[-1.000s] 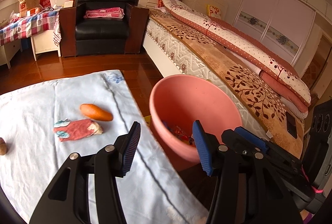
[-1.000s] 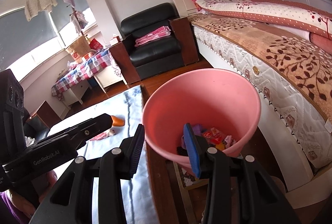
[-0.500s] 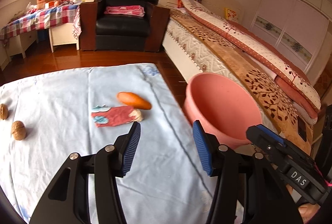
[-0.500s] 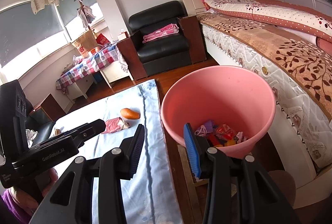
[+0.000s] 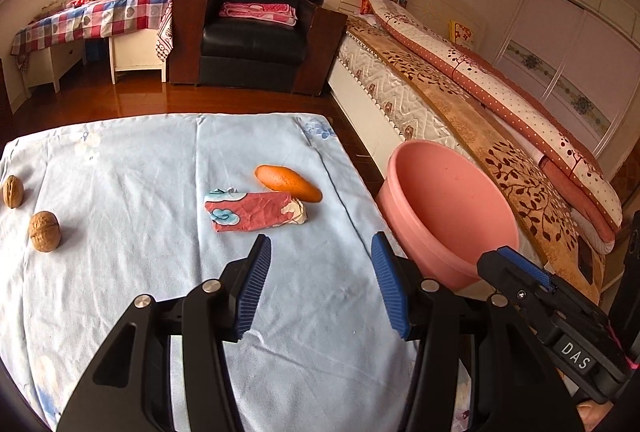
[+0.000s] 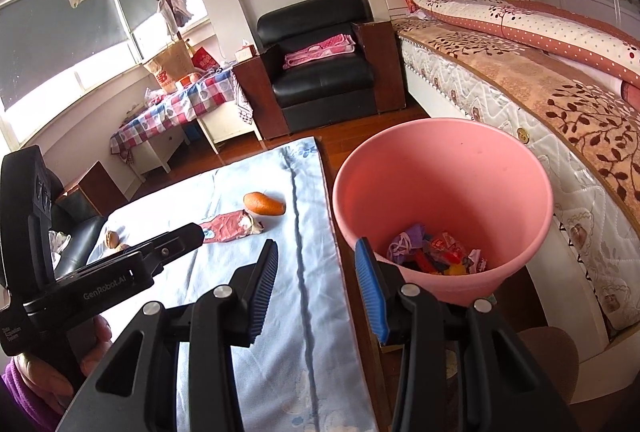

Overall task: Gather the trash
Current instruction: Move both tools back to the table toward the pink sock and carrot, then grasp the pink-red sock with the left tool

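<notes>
A crumpled red wrapper (image 5: 254, 215) lies on the light blue tablecloth (image 5: 120, 192), next to an orange fruit-like piece (image 5: 288, 183). Two walnuts (image 5: 45, 231) sit at the left. My left gripper (image 5: 318, 290) is open and empty, above the cloth just short of the wrapper. The pink bin (image 6: 442, 192) stands off the table's right edge and holds several wrappers (image 6: 436, 252). My right gripper (image 6: 316, 290) is open and empty, over the table's right edge beside the bin. The wrapper (image 6: 232, 226) and orange piece (image 6: 264, 203) show in the right wrist view too.
A bed (image 5: 480, 104) runs along the right behind the bin (image 5: 444, 208). A black armchair (image 5: 256, 28) and a checked side table (image 5: 92, 16) stand at the back across wooden floor. The left gripper's body (image 6: 100, 272) shows at the left of the right wrist view.
My left gripper has swung left from over the bin to over the tablecloth, facing the wrapper. My right gripper has drawn back and up from the bin toward the table edge.
</notes>
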Available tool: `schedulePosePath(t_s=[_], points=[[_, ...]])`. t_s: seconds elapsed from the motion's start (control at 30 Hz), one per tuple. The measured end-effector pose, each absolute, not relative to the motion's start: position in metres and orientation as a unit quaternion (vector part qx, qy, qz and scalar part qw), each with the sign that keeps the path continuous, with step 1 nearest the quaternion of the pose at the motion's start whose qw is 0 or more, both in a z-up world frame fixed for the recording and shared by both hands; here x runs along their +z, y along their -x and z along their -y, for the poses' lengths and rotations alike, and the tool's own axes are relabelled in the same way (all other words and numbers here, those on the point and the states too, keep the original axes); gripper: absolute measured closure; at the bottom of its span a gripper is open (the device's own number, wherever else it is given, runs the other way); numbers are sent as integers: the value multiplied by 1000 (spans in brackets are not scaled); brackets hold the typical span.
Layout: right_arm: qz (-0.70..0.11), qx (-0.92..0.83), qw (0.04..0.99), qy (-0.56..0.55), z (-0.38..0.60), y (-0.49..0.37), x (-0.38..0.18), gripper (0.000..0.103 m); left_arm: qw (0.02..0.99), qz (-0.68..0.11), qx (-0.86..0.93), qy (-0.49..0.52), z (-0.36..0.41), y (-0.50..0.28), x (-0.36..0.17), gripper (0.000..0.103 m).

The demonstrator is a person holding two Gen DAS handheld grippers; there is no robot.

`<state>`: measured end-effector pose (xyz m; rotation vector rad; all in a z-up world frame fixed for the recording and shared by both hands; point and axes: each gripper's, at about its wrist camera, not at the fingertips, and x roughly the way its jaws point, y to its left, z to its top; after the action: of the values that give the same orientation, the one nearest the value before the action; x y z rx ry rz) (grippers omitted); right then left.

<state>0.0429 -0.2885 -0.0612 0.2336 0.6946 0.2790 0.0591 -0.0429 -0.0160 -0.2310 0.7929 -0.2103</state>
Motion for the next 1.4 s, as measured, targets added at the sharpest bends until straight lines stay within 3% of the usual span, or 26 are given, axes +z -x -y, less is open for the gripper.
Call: schedulePosePath(t_s=[0.73,1.4], points=[[-354,166,916,-92,262,-54,-69,62,909,-392,-64,126,-10,-77,-37,51],[-380,167,904,-102,265,-74,-86,62,895,-423,-71,121,-3,-138,-78,51]])
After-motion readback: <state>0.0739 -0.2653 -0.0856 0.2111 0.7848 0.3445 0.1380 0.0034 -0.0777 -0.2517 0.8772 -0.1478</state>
